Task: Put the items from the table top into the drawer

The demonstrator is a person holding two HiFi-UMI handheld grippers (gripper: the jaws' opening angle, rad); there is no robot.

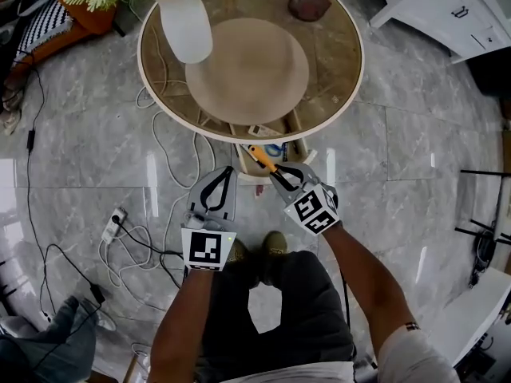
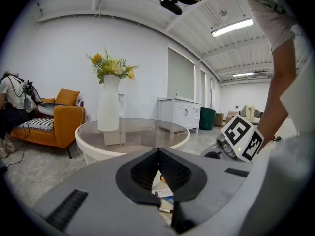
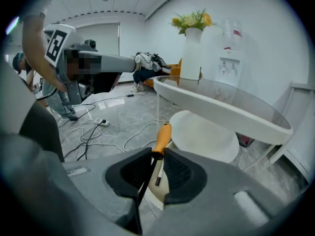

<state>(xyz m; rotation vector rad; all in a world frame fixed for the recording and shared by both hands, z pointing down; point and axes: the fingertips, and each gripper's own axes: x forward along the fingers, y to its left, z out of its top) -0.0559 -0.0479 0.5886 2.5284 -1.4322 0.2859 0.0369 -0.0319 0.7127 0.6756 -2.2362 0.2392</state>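
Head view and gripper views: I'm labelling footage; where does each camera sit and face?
Head view: on the person's head, facing steeply down at the round glass-topped table; forearms, left gripper, right gripper show.
Left gripper view: on that gripper, roughly level along shut jaws toward the table; right arm shows.
Right gripper view: on that gripper, angled down along jaws gripping the orange-handled screwdriver; left arm shows.
All share the white vase of yellow flowers.

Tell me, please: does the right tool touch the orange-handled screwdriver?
Touching. The right gripper view shows the right tool closed on the screwdriver: its jaws press the dark shaft from both sides, and the orange handle sticks out beyond the tips.
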